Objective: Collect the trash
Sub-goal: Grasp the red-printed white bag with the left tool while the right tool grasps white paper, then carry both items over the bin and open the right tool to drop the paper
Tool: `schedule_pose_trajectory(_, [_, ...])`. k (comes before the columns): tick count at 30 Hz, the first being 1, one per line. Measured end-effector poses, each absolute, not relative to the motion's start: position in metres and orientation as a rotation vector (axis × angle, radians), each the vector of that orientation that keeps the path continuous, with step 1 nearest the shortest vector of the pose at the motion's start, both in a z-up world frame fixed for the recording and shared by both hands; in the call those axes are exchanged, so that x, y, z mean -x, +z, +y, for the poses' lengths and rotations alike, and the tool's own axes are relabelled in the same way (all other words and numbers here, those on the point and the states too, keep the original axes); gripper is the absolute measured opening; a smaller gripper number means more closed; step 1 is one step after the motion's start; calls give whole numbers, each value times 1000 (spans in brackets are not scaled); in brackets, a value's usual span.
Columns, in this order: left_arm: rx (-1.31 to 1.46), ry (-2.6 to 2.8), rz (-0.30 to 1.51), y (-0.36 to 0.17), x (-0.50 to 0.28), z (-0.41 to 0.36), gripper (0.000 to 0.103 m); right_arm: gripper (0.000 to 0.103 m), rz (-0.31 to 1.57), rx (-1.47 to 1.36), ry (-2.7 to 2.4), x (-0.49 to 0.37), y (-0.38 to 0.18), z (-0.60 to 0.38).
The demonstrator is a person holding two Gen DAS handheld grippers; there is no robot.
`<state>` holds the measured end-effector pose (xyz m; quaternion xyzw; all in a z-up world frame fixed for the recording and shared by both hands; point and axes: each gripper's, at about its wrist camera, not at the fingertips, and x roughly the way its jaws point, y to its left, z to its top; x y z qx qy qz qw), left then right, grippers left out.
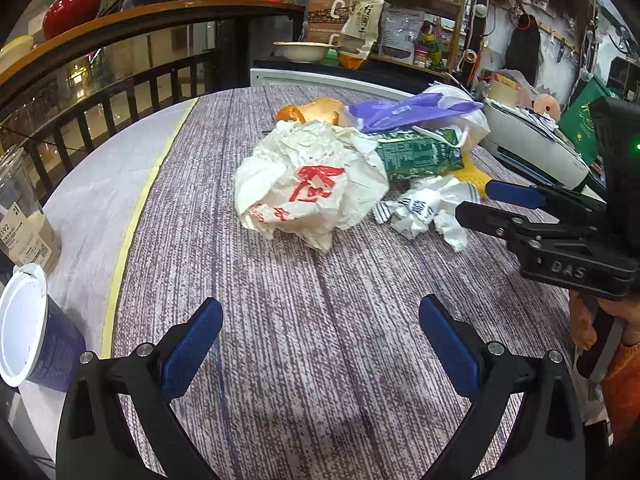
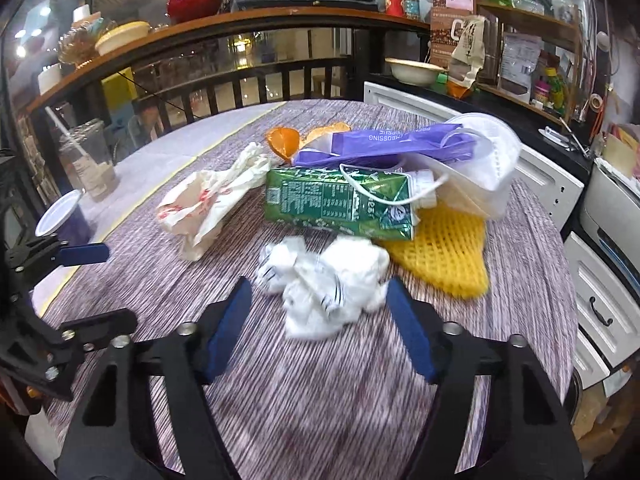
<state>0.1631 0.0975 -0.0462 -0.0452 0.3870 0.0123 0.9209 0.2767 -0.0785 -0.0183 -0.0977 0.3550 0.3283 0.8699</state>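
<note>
1. On the table's [image 1: 280,340] pale edge at your 9 o'clock, a clear plastic cup [image 2: 90,160] with a straw holds a little beige drink; beside it a blue tub [image 1: 52,344] stands with its white inside bare.
2. A green carton [image 2: 340,204] lies on its side in the trash heap, a white mask [image 2: 484,168] and a purple bag [image 2: 384,144] draped over it, yellow foam netting [image 2: 448,256] beneath.
3. Your right gripper [image 2: 318,312] stands open, blue pads on either side of the crumpled white tissue [image 2: 328,284] at 12 o'clock, not pressing it.
4. Your left gripper [image 1: 320,344] is open over bare cloth; the crumpled paper bag [image 1: 308,184] with red print lies well ahead at 12 o'clock.
5. Only the right view shows the netting whole; only the left shows the printer [image 1: 532,148] at 2 o'clock.
</note>
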Motion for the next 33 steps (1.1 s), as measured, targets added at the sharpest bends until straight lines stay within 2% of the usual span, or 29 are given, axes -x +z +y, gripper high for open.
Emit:
schedule_pose_trajectory(3, [89,35,795,-45,-171,101,97,46,778,191,699,-293,-25,-73])
schedule_pose_trajectory(5, [71,46,794,-45,-178,101,97,25,802,185,707,-298,-29,-70])
schedule_pose_trajectory(8, [47,61,791,-46,-189,100,97,16,815,149,743,-298,-30,-72])
schedule_pose_trajectory(11, [15,91,798,-49,-202,100,97,12,802,130,752,-292,-25,-75])
schedule_pose_trajectory(19, [-87,142,786,-51,-226,91,95,10,760,97,780,-278,-9,-81])
schedule_pose_trajectory(23, [-113,157,791,-51,-235,87,75,9,747,66,787,-273,-1,-91])
schedule_pose_trajectory(25, [-96,165,797,-52,-236,89,59,9,750,59,789,-272,1,-94])
schedule_pose_trajectory(26, [-82,166,802,-52,-236,91,49,9,744,60,782,-271,3,-96])
schedule_pose_trajectory(27, [-58,163,809,-53,-236,94,25,9,739,60,779,-269,3,-97])
schedule_pose_trajectory(28, [-36,163,819,-54,-235,98,18,9,736,56,779,-267,4,-100])
schedule_pose_trajectory(33, [37,164,810,-53,-226,111,13,9,727,43,794,-256,7,-108])
